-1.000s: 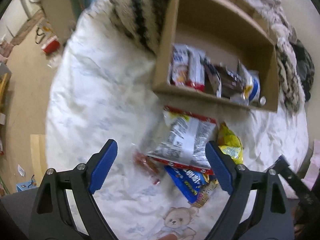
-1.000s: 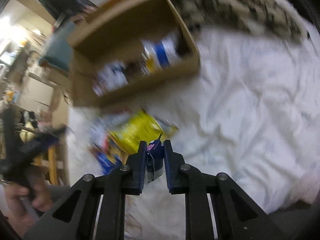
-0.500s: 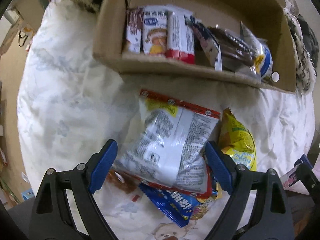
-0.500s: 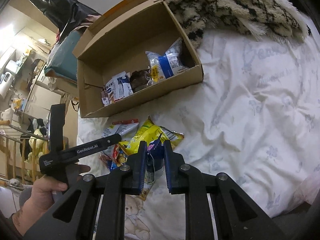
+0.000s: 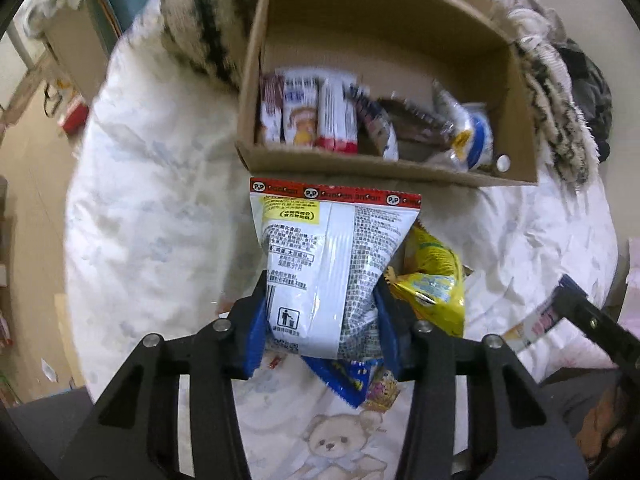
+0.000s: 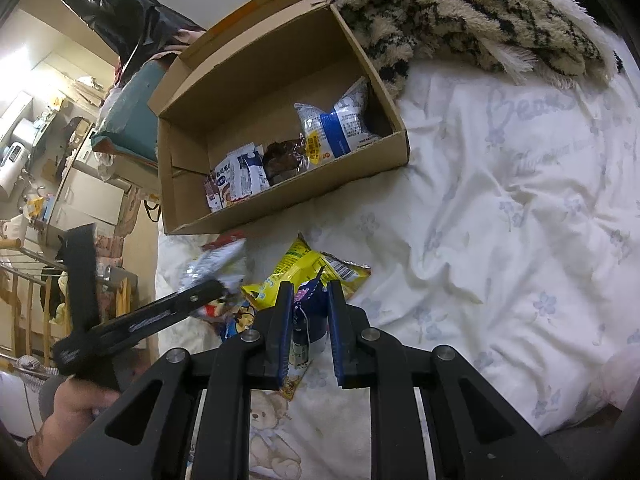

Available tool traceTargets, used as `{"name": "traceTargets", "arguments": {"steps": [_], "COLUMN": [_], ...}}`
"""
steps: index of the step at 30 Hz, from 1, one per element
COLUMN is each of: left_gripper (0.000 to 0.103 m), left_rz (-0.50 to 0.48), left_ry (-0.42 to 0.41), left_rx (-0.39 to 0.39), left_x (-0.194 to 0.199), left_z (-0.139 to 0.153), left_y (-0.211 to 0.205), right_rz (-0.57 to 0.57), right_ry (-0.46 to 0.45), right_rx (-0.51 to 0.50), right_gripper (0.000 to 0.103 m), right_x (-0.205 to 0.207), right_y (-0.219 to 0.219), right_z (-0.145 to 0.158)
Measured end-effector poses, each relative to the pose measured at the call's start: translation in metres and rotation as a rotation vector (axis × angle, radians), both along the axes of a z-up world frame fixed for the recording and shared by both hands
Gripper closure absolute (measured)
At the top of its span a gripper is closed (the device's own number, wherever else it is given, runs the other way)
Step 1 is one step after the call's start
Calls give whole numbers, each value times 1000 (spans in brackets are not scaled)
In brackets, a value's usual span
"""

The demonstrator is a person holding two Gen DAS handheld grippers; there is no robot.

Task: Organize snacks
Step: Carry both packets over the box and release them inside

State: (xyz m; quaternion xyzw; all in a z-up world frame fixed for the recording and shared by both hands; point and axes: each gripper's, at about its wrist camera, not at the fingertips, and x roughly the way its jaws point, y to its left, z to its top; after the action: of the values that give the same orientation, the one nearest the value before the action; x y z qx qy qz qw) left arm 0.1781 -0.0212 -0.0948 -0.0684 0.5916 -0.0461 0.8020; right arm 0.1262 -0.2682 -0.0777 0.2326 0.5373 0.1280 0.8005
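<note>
Left tool (image 5: 322,320) clamps the white snack bag (image 5: 332,264) upright; right tool (image 6: 308,320) pinches a dark packet (image 6: 312,316)

White, red-topped snack bag (image 5: 326,264); yellow bag (image 5: 430,276); brown cardboard box (image 5: 384,168); cream-and-black striped blanket (image 6: 472,12).

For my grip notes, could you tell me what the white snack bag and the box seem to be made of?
White snack bag: glossy plastic film, probably; it shines, creases and pinches in between the left gripper fingers.
Box: plain brown cardboard, matte, with folded flaps and raw cut edges.
</note>
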Motion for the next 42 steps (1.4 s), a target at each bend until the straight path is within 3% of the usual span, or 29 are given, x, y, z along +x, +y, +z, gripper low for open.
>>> {"name": "traceTargets", "arguments": {"steps": [7,15,19,29,42], "left_gripper": [61,61,60,61,60], "left_rz": [29,68,77,55,24], "left_ry": [-57,-235,-276,-321,-325], "left_rx": [20,100,118,177,168], "left_x": [-23,-23,-14,21,61], "left_z": [39,91,106,110,94], "left_y": [20,29,27,10,1], "right_rz": [-6,10,16,35,26], "right_ry": [-45,-121,-167,-212,-236], "right_rx": [29,83,95,100,98], "right_gripper": [86,86,86,86,86], "right_x": [-1,1,12,51,91], "right_y": [-2,-5,-5,-2,-3], "right_z": [14,34,46,58,53]}}
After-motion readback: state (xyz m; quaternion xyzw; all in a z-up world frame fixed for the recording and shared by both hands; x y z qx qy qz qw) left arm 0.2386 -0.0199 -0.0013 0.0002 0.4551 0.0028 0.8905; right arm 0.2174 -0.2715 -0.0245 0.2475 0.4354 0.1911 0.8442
